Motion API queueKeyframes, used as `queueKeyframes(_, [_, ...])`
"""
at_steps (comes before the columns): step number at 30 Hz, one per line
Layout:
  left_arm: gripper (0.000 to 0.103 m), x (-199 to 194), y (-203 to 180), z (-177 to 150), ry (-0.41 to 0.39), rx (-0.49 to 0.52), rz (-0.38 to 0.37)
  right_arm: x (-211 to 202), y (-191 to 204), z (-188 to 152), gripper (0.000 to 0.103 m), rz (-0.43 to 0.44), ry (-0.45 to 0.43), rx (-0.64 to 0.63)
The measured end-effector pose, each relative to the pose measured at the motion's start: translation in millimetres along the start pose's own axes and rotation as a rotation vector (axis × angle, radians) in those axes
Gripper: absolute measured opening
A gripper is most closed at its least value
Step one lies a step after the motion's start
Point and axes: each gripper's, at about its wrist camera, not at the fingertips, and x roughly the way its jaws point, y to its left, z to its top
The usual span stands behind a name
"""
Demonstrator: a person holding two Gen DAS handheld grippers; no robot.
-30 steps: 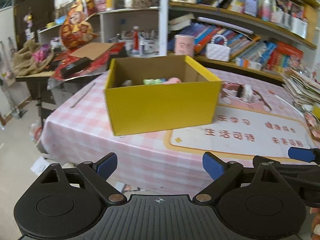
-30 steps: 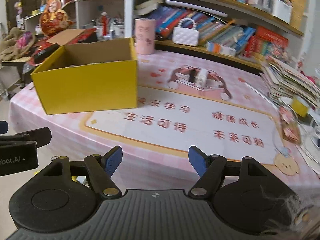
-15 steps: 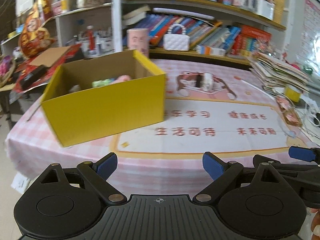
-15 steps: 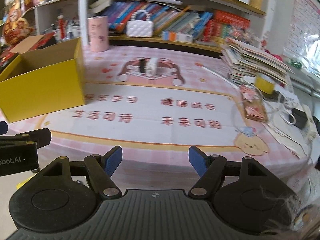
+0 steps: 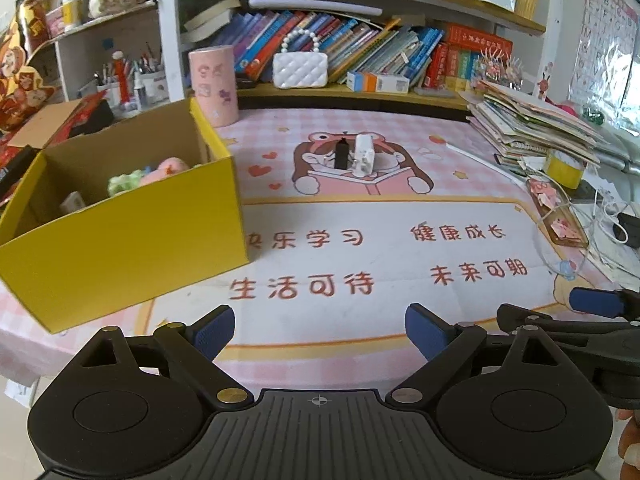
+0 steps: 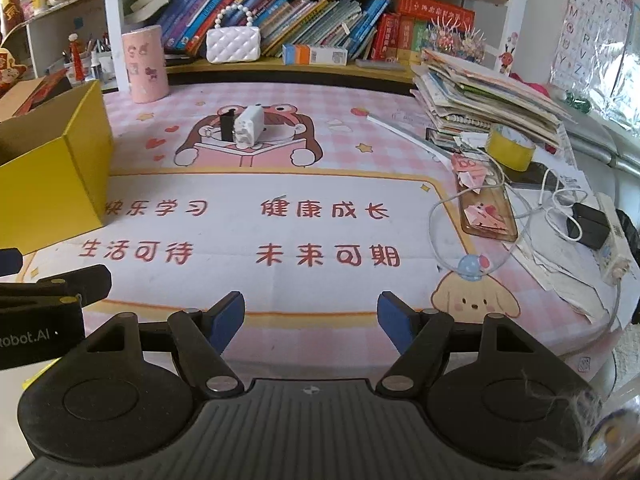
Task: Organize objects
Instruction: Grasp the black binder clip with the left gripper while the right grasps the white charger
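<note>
A yellow cardboard box (image 5: 132, 236) stands on the left of the pink table mat (image 5: 360, 260), with a pink and a green soft thing inside. Further back on the mat a white charger (image 5: 363, 155) lies beside a small black block (image 5: 341, 154). In the right wrist view the same charger (image 6: 248, 126) and block (image 6: 226, 126) sit mid-table, and the box (image 6: 52, 176) is at the left edge. My left gripper (image 5: 320, 330) hangs open over the mat's near edge, nothing between its blue pads. My right gripper (image 6: 311, 316) is open and empty too; it shows at the left wrist view's right edge.
A pink cylinder (image 6: 145, 65) and a white quilted purse (image 6: 233, 45) stand at the back by shelves of books. On the right lie a stack of papers (image 6: 480, 108), a yellow tape roll (image 6: 510, 148), a phone (image 6: 486, 212), cables and a black adapter (image 6: 590, 226).
Both views have swung to the right across the table: the yellow box slid from centre to the left, and the charger and the clutter on the right came into view. Both grippers' jaws kept their width.
</note>
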Motion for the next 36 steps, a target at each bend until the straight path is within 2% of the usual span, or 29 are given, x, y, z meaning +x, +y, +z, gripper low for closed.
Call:
queueKeyframes(9, [0.094,34.0,-17.4,33.8,-0.008,-0.023,0.023,41.0,-18.3,34.8,0.066,0.059,0.025,-0.006])
queueKeyframes(16, [0.091,60.7,-28.1,60.4,-0.019,-0.073,0.040,70.6,-36.7,63.3,0.055,0.118,0.026,0.000])
queueKeyframes(25, [0.077,99.5,-33.8,109.7,-0.063,-0.129,0.097,114.0,-50.8,120.1,0.049,0.229,-0.028,0.037])
queueKeyframes(31, [0.062,132.7,-31.0,140.6,-0.077,-0.160,0.130,152.6,-49.9,160.3,0.043,0.299,-0.059,0.055])
queueKeyframes(36, [0.061,150.1,-23.0,152.8,-0.062,-0.188,0.172,187.2,-39.4,185.4,0.043,0.386,-0.019,0.071])
